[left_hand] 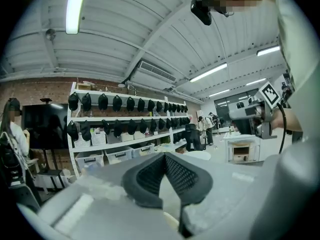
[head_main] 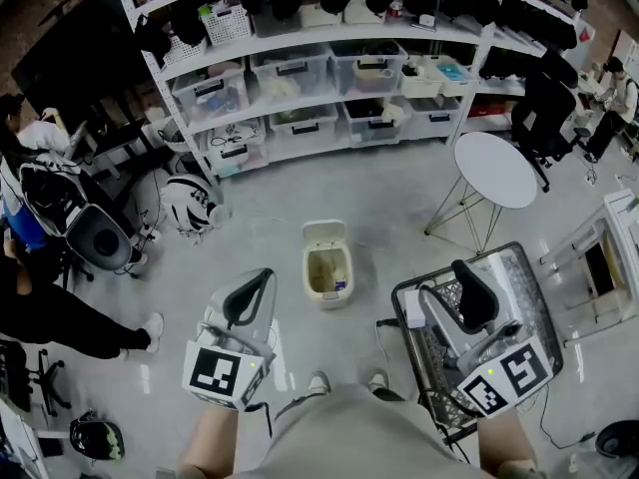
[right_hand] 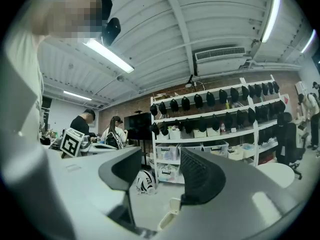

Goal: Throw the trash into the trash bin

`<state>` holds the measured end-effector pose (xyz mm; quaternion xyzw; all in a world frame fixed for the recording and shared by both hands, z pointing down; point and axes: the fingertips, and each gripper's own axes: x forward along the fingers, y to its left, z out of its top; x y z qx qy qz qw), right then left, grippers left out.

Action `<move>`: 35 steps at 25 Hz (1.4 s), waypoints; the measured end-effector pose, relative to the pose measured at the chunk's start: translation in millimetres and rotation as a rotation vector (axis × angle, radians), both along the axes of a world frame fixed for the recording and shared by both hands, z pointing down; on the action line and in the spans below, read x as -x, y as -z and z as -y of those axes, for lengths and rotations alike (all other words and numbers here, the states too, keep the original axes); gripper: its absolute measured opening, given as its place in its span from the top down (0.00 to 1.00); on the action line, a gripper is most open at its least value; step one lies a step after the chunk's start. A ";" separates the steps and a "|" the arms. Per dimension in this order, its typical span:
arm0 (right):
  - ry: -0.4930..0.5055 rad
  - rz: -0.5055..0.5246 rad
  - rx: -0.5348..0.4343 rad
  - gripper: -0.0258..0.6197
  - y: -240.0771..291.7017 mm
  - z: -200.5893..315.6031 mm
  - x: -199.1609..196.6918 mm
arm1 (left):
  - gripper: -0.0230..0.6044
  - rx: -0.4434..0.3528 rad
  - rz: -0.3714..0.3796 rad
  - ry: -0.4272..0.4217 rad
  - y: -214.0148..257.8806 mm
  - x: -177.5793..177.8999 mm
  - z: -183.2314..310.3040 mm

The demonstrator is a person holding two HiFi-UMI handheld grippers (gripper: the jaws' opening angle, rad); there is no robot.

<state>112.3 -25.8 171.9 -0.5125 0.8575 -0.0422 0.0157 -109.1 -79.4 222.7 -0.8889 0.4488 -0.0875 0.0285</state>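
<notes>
Both claws are held up at about the same height in front of the person, pointed roughly level.

Left claw (head_main: 265, 279) (left_hand: 164, 156): the mesh pads are pressed together at the tips and nothing is pinched. Shelving and floor are seen past it in the left gripper view.

Right claw (head_main: 451, 285) (right_hand: 160, 159): the jaws are spread and nothing is gripped. Only floor and the bin are seen through the gap in the right gripper view.

Trash bin (head_main: 309, 267) (right_hand: 174, 205): a cream bin is stood on the floor with its lid tipped open. In the head view it is placed ahead of the person's shoes (head_main: 319, 382), between the two claws and beyond them. It is touched by neither claw. Its contents cannot be made out.

Surroundings:
- A wire mesh cart (head_main: 524, 277) is parked at the right, directly under the right claw in the head view.
- A round white surface (head_main: 496, 168) on thin metal legs is set further out on the right, apart from the bin.
- A white shelving unit (head_main: 319, 36) runs along the far wall, loaded with clear storage boxes (head_main: 290, 73), with black caps (right_hand: 186, 103) hung along the top row.
- A black-and-white helmet (head_main: 188, 206) (right_hand: 145, 181) is left on the floor at the left end of the shelving.
- A black office chair (head_main: 544, 118) is stood at the right end.
- A seated person (head_main: 40, 138) is seen at the far left.
</notes>
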 end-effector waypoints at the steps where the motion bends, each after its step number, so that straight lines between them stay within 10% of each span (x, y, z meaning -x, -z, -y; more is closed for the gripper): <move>1: -0.004 -0.001 0.014 0.58 -5.1 -0.2 -2.0 | 0.96 0.000 -0.003 0.001 0.3 -0.1 0.5; 19: -0.171 -0.081 0.178 0.55 -92.5 61.4 -66.9 | 0.96 0.036 -0.011 -0.094 -17.1 -58.9 54.0; 35: -0.303 -0.088 0.567 0.46 -296.1 89.3 -104.2 | 0.96 0.338 0.069 -0.231 -149.7 -144.5 93.3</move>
